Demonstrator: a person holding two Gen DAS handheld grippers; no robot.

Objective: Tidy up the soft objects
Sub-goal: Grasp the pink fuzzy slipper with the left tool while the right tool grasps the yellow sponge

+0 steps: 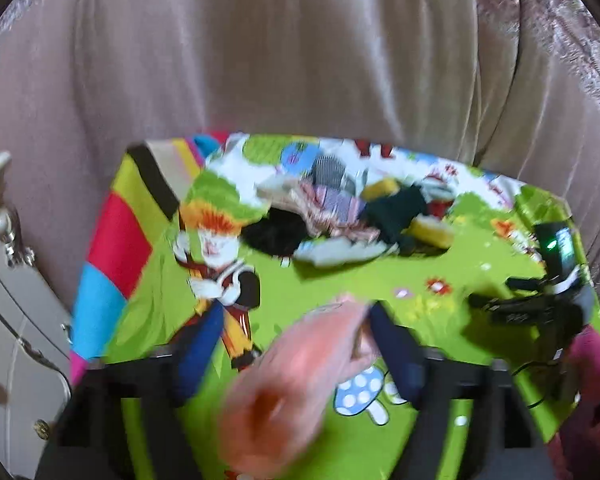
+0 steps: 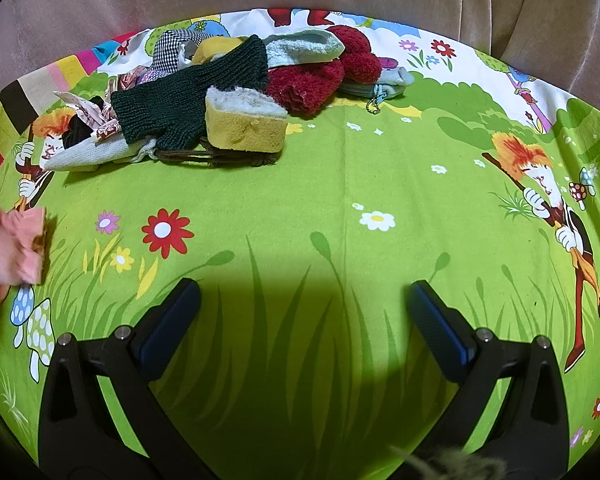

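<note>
Beige upholstery is backing a bench draped in a bright green cartoon cloth. Soft things are lying heaped at its far edge, seemingly awaiting sorting: a dark green knit, a yellow sponge, red fluffy pieces and a pale sock.

In the blurred left view, the left tongs are carrying a pink cloth, apparently pulled from the heap; how firmly the jaws are pinching it I cannot tell. The right tongs are hovering low over bare cloth, jaws spread wide, gripping nothing, probably waiting for the next piece.
</note>
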